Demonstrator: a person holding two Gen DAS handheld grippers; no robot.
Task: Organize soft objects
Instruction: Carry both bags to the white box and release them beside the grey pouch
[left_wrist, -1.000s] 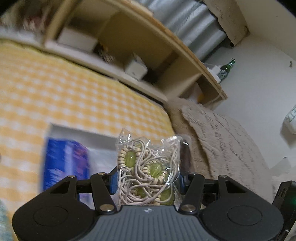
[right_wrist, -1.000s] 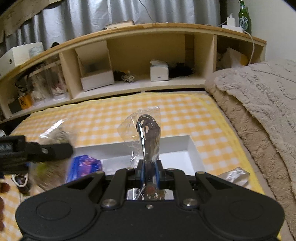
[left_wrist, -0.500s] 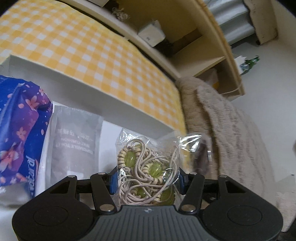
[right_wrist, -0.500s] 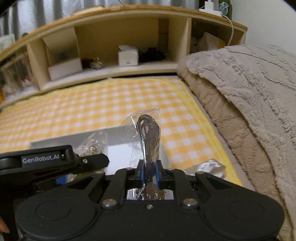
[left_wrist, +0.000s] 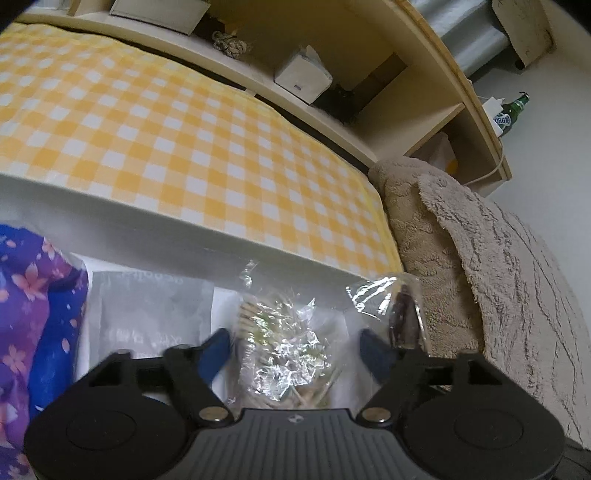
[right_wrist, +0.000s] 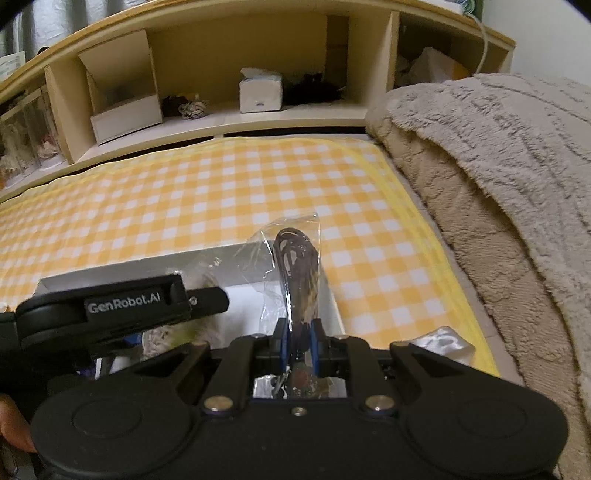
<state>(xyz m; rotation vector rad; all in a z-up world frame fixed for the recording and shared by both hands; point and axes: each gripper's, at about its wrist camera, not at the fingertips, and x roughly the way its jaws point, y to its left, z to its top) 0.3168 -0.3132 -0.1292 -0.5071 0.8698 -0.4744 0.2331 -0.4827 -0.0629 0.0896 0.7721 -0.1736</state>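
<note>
Both grippers now hang lower over the white box (left_wrist: 155, 225). Inside it the left gripper (left_wrist: 295, 345) has just spread its jaws, dropping the beige cord bag (left_wrist: 284, 354). Next, the right gripper (right_wrist: 298, 338), clamped on the dark cord bag (right_wrist: 297, 266), needs free floor beside the purple packet (left_wrist: 33, 317).

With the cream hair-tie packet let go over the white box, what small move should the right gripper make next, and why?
Probably lower the right gripper a little over the white box and open it. It is shut on the dark hair-tie packet, held upright at the box's right wall. The left gripper has just opened, and the cream hair-tie packet lies loose between its pads, inside the box.
</note>
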